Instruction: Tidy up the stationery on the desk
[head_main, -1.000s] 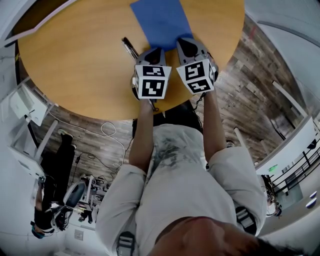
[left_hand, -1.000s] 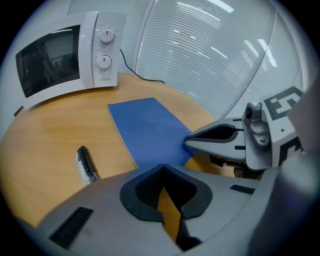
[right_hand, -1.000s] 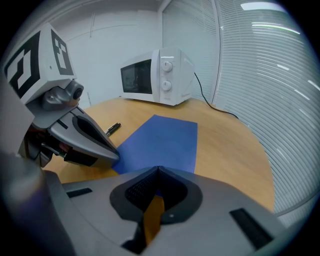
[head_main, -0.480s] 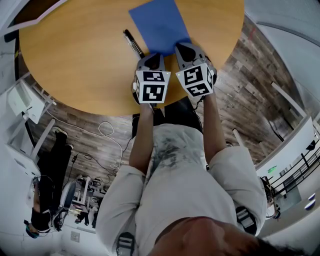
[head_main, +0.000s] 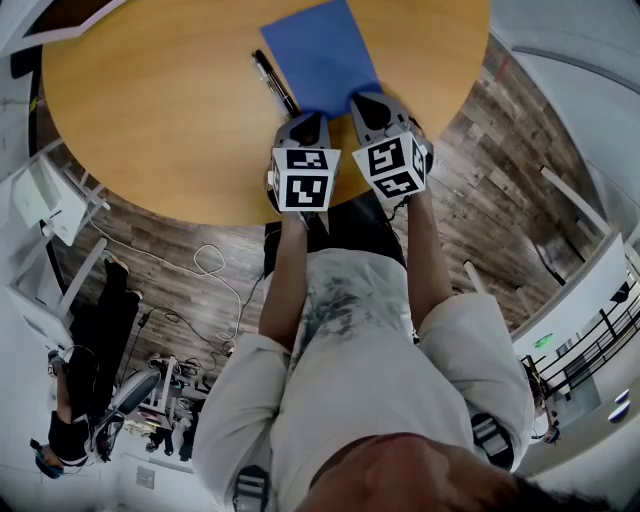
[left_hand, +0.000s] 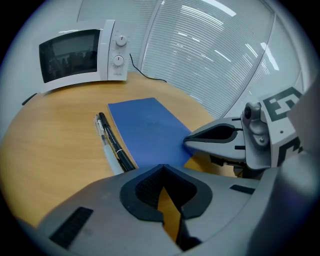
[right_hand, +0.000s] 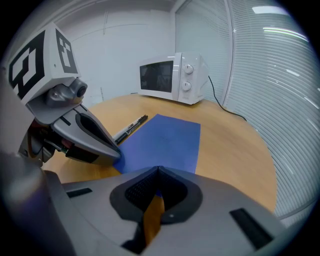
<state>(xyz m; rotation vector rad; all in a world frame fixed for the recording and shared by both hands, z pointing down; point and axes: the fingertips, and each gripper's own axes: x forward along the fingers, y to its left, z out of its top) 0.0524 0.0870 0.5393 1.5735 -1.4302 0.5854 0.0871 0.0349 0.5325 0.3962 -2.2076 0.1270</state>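
Observation:
A blue notebook (head_main: 320, 55) lies flat on the round wooden desk (head_main: 150, 110). Along its left edge lie a black pen (left_hand: 116, 142) and a clear pen (left_hand: 106, 148), also visible as pens (right_hand: 131, 126) in the right gripper view. My left gripper (head_main: 305, 122) is shut and empty, hovering just short of the notebook's near left corner. My right gripper (head_main: 368, 100) is shut and empty too, with its tip over the notebook's near right corner. In the gripper views, the left gripper (left_hand: 162, 167) and the right gripper (right_hand: 158, 170) each point at the notebook (left_hand: 147, 131).
A white microwave (left_hand: 80, 54) stands at the far side of the desk, with its cord trailing behind it. Window blinds (right_hand: 280, 90) run behind the desk. Beyond the desk's near edge there is a wood-pattern floor with cables (head_main: 215, 265).
The head view has shifted slightly, so the desk sits a little lower in the picture. Both grippers remain shut beside each other at the notebook's near edge.

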